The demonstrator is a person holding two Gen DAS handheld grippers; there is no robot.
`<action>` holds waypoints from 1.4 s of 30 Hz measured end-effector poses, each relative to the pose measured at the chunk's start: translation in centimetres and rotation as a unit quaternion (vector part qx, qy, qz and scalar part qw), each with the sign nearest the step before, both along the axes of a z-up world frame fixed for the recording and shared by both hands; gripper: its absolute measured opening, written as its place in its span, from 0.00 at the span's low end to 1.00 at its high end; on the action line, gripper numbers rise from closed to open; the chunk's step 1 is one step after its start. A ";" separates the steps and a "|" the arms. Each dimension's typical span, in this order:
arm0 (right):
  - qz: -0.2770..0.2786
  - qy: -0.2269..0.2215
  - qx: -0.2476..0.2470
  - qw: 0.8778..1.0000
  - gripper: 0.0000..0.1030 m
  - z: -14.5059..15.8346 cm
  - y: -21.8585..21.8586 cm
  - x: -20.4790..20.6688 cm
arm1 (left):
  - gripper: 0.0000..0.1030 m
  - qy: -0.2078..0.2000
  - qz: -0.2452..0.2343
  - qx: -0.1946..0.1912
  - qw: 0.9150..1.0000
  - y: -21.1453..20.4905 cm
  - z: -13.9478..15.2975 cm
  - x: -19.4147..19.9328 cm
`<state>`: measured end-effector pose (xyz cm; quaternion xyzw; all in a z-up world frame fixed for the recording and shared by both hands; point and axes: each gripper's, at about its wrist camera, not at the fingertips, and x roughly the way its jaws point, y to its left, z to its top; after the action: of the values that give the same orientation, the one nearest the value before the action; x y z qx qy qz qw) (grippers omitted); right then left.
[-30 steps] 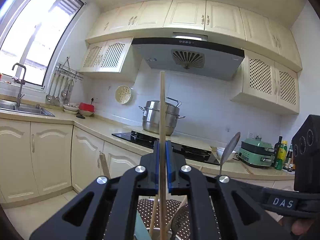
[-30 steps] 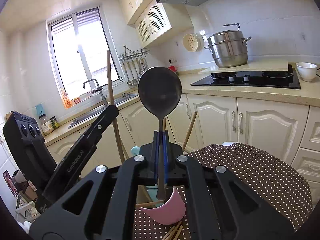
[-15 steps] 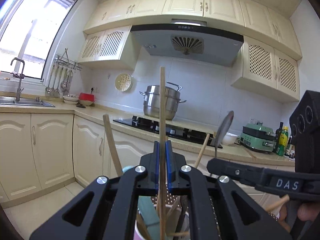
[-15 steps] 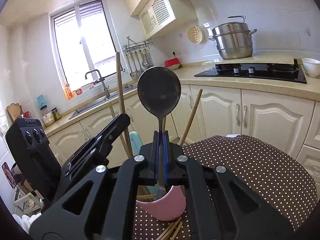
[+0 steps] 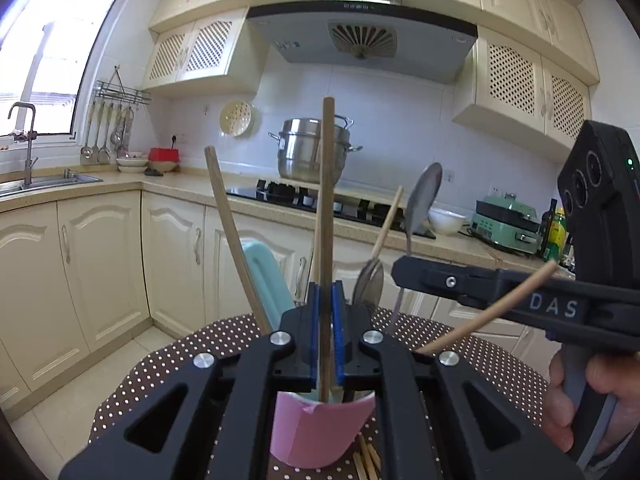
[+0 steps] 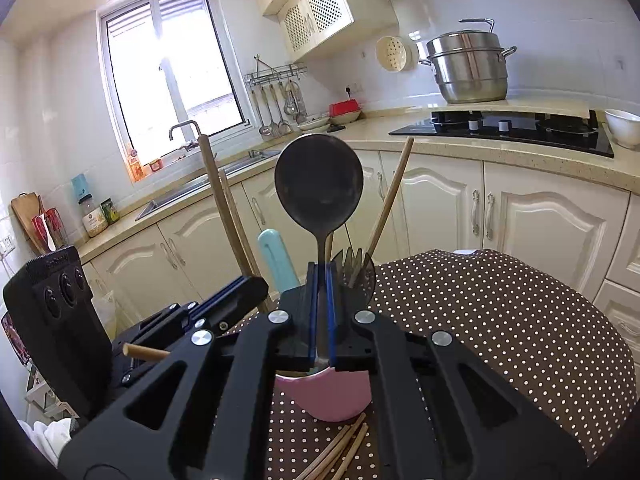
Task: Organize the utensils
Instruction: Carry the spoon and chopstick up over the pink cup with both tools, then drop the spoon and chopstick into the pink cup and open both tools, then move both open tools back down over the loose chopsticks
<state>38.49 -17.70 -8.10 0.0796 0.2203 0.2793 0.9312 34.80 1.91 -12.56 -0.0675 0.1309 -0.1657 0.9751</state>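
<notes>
A pink cup (image 5: 320, 428) stands on a brown polka-dot table (image 5: 168, 364) and holds wooden sticks, a light blue handle (image 5: 266, 280) and a fork (image 6: 356, 266). My left gripper (image 5: 327, 320) is shut on a wooden chopstick (image 5: 327, 200) that stands upright with its lower end in the cup. My right gripper (image 6: 320, 304) is shut on a metal spoon (image 6: 318, 184), bowl up, its handle end at the pink cup (image 6: 324, 398). The right gripper also shows in the left wrist view (image 5: 404, 272) just right of the cup.
Several loose chopsticks (image 6: 340, 452) lie on the table in front of the cup. Behind are cream cabinets, a counter with a black hob (image 6: 508, 128), a steel pot (image 6: 468, 68), a white bowl (image 6: 622, 128) and a sink (image 5: 40, 182) under the window.
Both grippers have come down with their utensils, so the pink cup now sits closer below them. The chopstick and the spoon have sunk lower toward the cup.
</notes>
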 end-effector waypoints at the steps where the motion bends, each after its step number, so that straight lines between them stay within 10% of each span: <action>1: -0.001 0.002 -0.002 1.000 0.04 -0.1 0.1 0.0 | 0.10 0.004 -0.001 -0.002 1.000 0.1 0.0 -0.1; 4: -0.005 0.008 -0.001 1.000 0.04 -0.4 0.2 -0.1 | 0.32 0.008 -0.001 -0.012 1.000 0.5 0.1 -0.5; 24: -0.017 0.029 -0.010 0.999 0.06 -1.2 0.8 -1.0 | 0.50 0.037 0.097 0.005 0.995 2.8 1.4 -3.3; 29: -0.026 0.025 -0.011 0.999 0.23 -0.6 0.9 -1.8 | 0.53 0.046 0.110 0.008 0.993 3.3 2.1 -4.0; 31: -0.031 0.019 -0.007 0.999 0.50 -0.3 0.7 -2.3 | 0.56 0.047 0.112 0.008 0.993 3.5 2.4 -4.3; 42: -0.062 -0.002 0.005 0.998 0.52 1.7 -0.8 -5.4 | 0.57 0.040 0.117 0.013 0.992 3.6 4.1 -7.5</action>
<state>33.13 -18.55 -6.40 0.0972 0.2113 0.2224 0.9468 27.26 5.47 -8.48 -0.0762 0.1631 -0.0463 0.9826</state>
